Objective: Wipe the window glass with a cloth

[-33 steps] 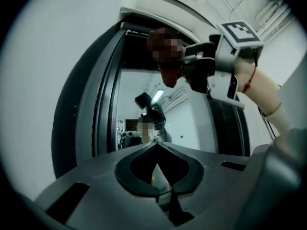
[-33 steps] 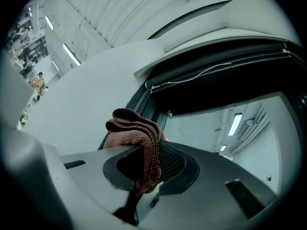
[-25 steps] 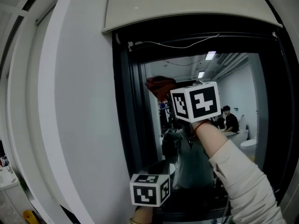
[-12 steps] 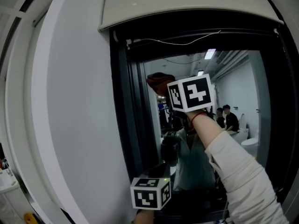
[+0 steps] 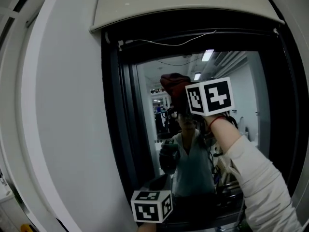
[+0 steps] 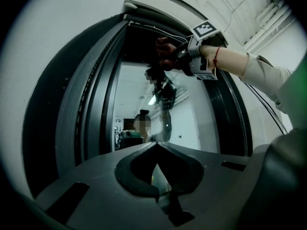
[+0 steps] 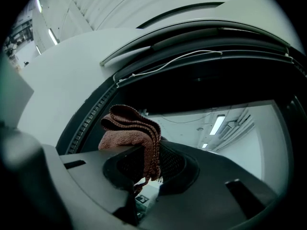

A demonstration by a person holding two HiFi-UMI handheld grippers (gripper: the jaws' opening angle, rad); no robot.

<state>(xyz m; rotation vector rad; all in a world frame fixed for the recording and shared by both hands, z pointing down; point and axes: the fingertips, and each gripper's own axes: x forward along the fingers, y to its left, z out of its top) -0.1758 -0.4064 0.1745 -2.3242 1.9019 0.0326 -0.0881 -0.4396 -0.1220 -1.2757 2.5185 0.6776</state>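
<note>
The window glass sits in a dark frame and mirrors me and the room. A reddish-brown cloth is pressed to the upper glass, bunched up, with my right gripper shut on it. In the right gripper view the folded cloth sticks out from between the jaws of my right gripper, near the frame's upper left corner. My left gripper hangs low at the bottom of the window, away from the cloth. In its own view my left gripper has its jaws together with nothing between them, and the cloth is high above.
A white wall borders the window on the left, and a pale housing overhangs it. A thin wire droops across the top of the dark frame. My right sleeve crosses the lower right glass.
My right gripper has carried the cloth to the right across the upper glass. The left gripper has stayed low. The head view has shifted, so the window frame sits further left.
</note>
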